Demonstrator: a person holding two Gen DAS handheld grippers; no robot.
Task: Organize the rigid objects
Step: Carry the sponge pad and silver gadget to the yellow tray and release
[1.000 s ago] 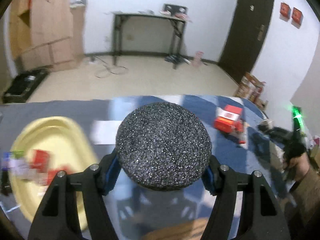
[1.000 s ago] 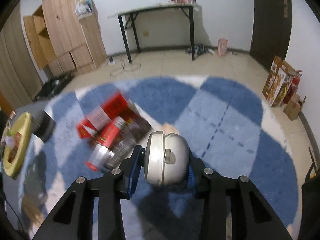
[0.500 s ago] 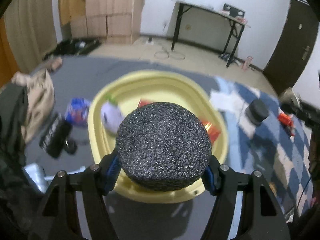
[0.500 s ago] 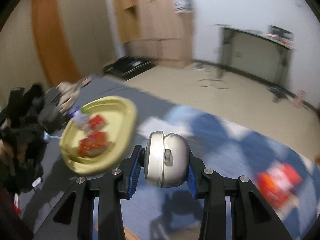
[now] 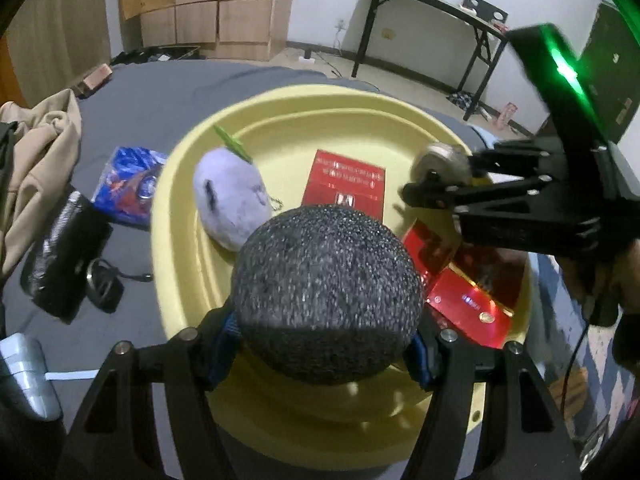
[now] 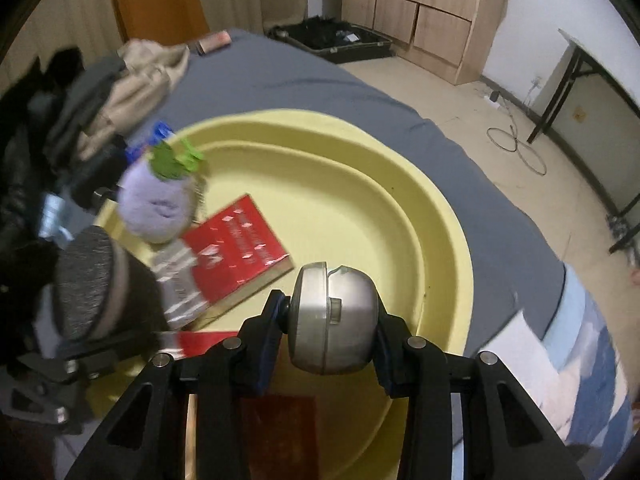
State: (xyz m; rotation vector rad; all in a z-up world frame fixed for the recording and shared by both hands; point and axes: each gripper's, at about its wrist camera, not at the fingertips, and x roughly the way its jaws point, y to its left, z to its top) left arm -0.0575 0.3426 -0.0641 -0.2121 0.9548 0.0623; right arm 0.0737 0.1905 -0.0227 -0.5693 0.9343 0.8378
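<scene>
My left gripper [image 5: 324,344] is shut on a round black speckled block [image 5: 326,300] and holds it over the near part of a yellow basin [image 5: 280,108]. My right gripper [image 6: 332,324] is shut on a round silver metal object [image 6: 334,318] over the same basin [image 6: 400,168]. It also shows in the left wrist view [image 5: 440,164] at the basin's right side. In the basin lie a red box [image 5: 346,180], more red boxes [image 5: 468,292] and a lilac plush toy [image 5: 230,196]. The left gripper with the black block [image 6: 84,280] shows at the left in the right wrist view.
The basin sits on a grey bed sheet [image 5: 160,92]. Left of it lie a blue packet [image 5: 128,184], a black pouch [image 5: 64,256], a beige garment [image 5: 36,148] and a silver object [image 5: 24,376]. A blue patterned blanket [image 6: 580,360] lies to the right.
Both grippers have swung from the blue blanket over to the yellow basin, still holding their objects. The right gripper now hangs over the basin beside the left one.
</scene>
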